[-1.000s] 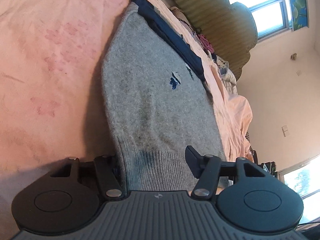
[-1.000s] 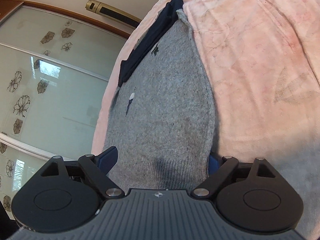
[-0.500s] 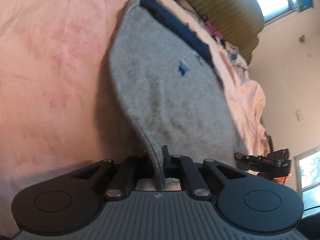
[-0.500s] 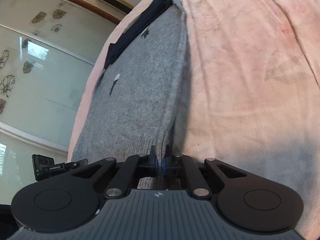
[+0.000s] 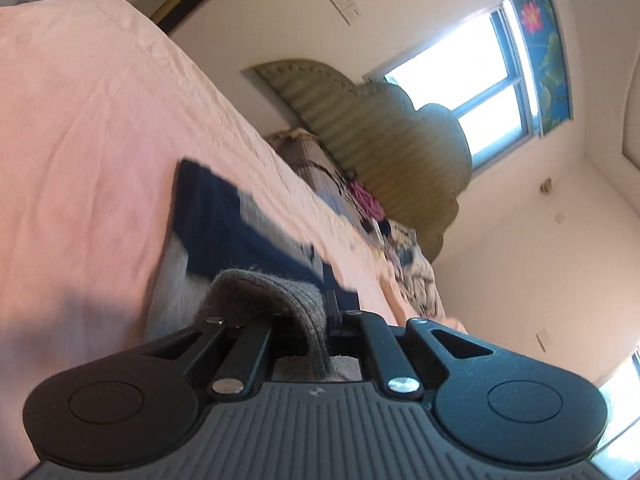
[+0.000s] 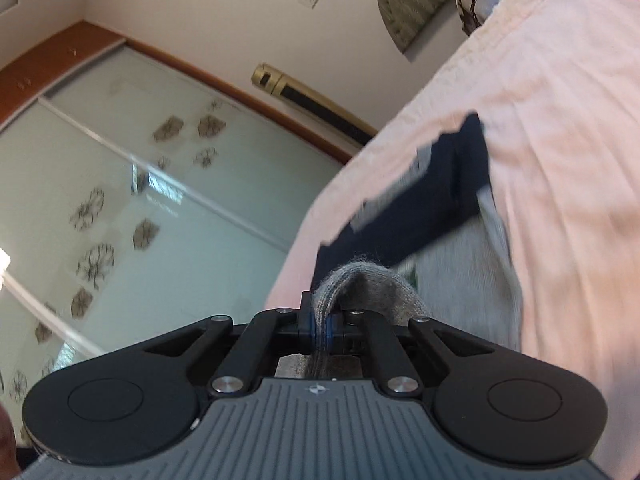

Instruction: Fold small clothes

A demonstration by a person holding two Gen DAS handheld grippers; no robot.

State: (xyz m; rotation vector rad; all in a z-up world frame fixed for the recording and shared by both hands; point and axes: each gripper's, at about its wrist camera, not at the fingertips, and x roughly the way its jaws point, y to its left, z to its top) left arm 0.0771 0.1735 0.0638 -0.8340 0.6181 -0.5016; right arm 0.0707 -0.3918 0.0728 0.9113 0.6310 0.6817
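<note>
I am mid-fold: my left gripper (image 5: pixel 326 316) and right gripper (image 6: pixel 320 326) each pinch the ribbed hem of the grey sweater (image 5: pixel 264 296), lifted above the pink bed sheet (image 5: pixel 100 140) toward its navy collar (image 6: pixel 420 208). Next, I judge, lay the hem squarely onto the collar end, then release.

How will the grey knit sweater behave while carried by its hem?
Probably floppy: the grey knit sweater bunches and droops over the left gripper. Likely light: the right gripper holds it by a thin pinch. The fuzzy knit probably resists slipping.
</note>
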